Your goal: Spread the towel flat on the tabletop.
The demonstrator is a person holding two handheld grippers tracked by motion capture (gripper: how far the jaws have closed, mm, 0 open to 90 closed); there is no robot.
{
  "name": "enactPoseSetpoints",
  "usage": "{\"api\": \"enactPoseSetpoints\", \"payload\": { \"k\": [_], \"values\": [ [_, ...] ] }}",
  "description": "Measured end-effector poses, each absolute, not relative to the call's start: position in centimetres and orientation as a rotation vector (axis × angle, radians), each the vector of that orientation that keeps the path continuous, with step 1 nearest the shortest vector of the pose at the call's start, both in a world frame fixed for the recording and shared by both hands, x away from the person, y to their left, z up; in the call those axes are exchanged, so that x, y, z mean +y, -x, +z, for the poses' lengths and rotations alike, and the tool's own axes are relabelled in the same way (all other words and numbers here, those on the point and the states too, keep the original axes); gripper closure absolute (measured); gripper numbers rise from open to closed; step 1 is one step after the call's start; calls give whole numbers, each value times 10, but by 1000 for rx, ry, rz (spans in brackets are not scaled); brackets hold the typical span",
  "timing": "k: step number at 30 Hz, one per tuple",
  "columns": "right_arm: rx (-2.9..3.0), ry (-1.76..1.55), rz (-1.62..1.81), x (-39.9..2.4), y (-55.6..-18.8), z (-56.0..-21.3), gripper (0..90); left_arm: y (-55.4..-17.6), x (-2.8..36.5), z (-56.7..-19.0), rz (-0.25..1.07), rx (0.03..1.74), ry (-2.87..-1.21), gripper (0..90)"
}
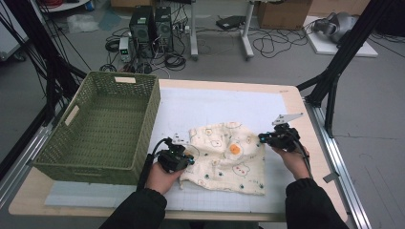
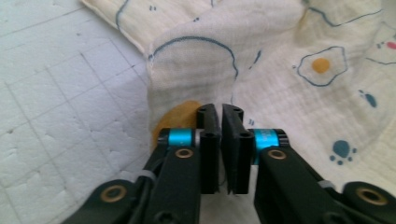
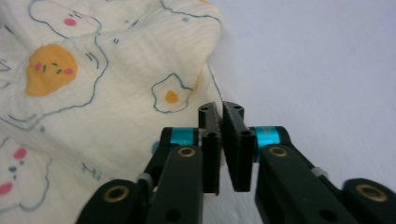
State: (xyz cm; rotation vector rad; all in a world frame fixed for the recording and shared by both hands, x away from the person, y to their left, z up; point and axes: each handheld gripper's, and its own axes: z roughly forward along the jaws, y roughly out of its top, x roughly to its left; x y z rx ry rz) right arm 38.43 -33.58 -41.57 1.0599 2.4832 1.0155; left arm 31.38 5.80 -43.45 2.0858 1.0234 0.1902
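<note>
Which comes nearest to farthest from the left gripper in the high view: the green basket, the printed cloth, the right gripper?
1. Printed cloth: right at the left gripper, at the cloth's left edge.
2. Green basket: just to its left, alongside.
3. Right gripper: across the cloth, at its right edge.

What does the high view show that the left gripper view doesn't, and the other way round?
High view alone: the green woven basket left of the cloth, both of the person's hands with a claw in each, the left claw and the right claw at opposite edges of the cloth, and the cluttered floor beyond the table. Left gripper view alone: the close detail, that claw's jaws nearly shut against a raised fold of cloth, and a small blue paw print. Both share the cream cloth with its fried-egg pattern and the white gridded mat.
</note>
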Motion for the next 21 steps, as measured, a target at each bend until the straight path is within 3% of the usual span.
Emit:
{"api": "enactPoseSetpoints", "payload": {
  "k": [3,8,16,21],
  "values": [
    [2471,-1063,1029,-340,-381,-416,745,-312,61,-429,195,1022,-2019,770],
    [2539,-938,1022,-318,-379,-419,656,-314,61,-434,202,1054,-2081,712],
    [2601,-930,997,-304,-380,-430,638,-311,64,-438,218,1036,-2113,754],
    [2580,-846,1094,-302,-359,-419,616,-311,65,-439,239,1036,-2110,843]
  ]
}}
